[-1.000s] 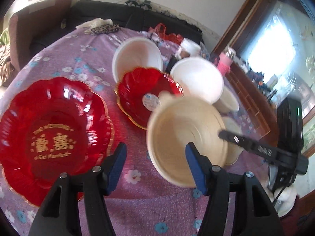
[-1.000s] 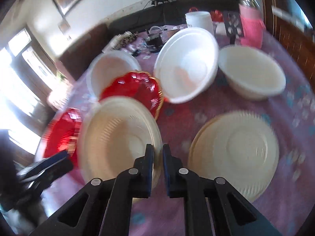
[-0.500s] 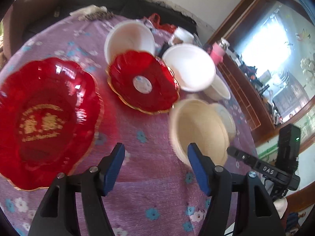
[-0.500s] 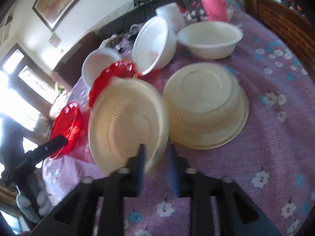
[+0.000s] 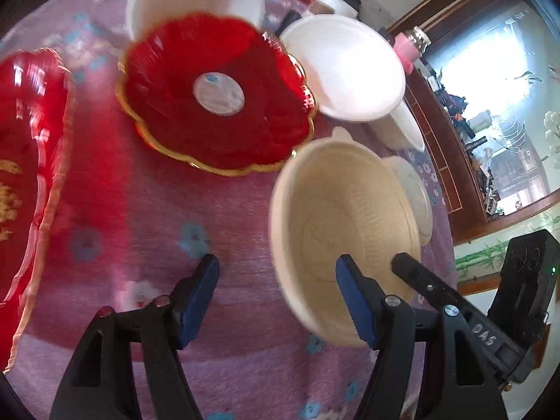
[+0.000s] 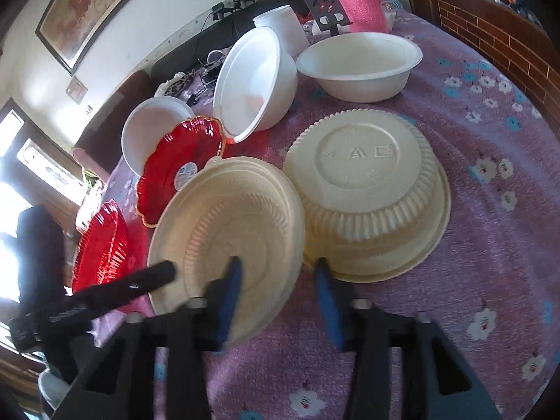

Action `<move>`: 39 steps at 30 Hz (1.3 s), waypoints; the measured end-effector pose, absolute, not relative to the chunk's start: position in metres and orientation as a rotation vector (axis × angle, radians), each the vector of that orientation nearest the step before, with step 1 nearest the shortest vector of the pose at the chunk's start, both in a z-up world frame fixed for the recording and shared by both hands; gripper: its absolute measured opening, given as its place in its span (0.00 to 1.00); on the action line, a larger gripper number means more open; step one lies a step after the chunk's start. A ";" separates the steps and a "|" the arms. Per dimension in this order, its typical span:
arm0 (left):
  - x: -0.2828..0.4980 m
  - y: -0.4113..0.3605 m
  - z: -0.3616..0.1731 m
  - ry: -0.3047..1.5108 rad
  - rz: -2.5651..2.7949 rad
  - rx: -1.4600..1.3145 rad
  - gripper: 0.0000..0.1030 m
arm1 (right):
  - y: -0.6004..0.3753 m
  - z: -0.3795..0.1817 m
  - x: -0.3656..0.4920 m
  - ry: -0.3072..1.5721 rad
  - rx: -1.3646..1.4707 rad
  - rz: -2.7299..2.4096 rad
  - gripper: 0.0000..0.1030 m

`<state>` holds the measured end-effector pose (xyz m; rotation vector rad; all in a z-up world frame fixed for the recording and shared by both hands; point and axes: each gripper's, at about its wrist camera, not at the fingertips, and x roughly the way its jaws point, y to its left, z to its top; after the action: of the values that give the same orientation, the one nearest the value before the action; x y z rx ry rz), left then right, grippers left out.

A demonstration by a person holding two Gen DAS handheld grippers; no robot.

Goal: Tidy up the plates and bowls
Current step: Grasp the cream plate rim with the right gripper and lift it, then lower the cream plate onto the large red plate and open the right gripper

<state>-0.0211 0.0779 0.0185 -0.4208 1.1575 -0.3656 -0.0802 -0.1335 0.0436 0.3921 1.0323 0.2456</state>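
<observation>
A cream ribbed bowl (image 6: 238, 241) stands tilted on its edge, leaning against an upside-down cream bowl (image 6: 371, 196) on the purple floral tablecloth. My right gripper (image 6: 276, 280) is open, its jaws wide on either side of the tilted bowl's rim. The same bowl (image 5: 343, 224) shows in the left wrist view, with the right gripper's finger behind it. My left gripper (image 5: 276, 280) is open and empty, low over the cloth, its right finger in front of that bowl. A small red plate (image 5: 217, 105) and a large red plate (image 5: 28, 161) lie to the left.
White foam bowls (image 6: 252, 80) stand behind the red plates, one tilted. A cream bowl (image 6: 360, 64) sits upright at the back. A pink-covered bottle (image 6: 360, 3) and a white cup (image 6: 280, 24) stand at the far edge. Wooden furniture lies right of the table.
My right gripper has opened and let go of the cream bowl, which now leans on the upturned one. My left gripper has moved closer to the small red plate.
</observation>
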 end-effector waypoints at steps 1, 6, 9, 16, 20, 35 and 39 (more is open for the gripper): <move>-0.021 0.074 0.019 1.158 -0.378 -0.411 0.63 | -0.133 0.043 -0.080 1.037 0.396 0.250 0.18; -0.025 0.065 0.024 1.177 -0.421 -0.401 0.44 | -0.129 0.055 -0.088 1.008 0.359 0.257 0.16; -0.033 0.070 0.032 1.156 -0.430 -0.421 0.41 | -0.130 0.063 -0.092 0.995 0.361 0.271 0.16; -0.058 0.073 0.062 1.024 -0.303 -0.266 0.14 | -0.116 0.077 -0.106 0.942 0.271 0.256 0.15; -0.078 0.078 0.078 0.927 -0.228 -0.184 0.14 | -0.106 0.085 -0.110 0.918 0.256 0.282 0.15; -0.105 0.125 0.117 0.787 -0.075 -0.155 0.15 | -0.050 0.124 -0.107 0.845 0.192 0.389 0.15; -0.100 0.158 0.118 0.788 -0.012 -0.194 0.15 | -0.014 0.131 -0.093 0.850 0.159 0.440 0.14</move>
<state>-0.1002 0.1580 0.1181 -0.1936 0.7877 -0.0124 -0.0926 -0.0136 0.1314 0.1587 0.8498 0.4404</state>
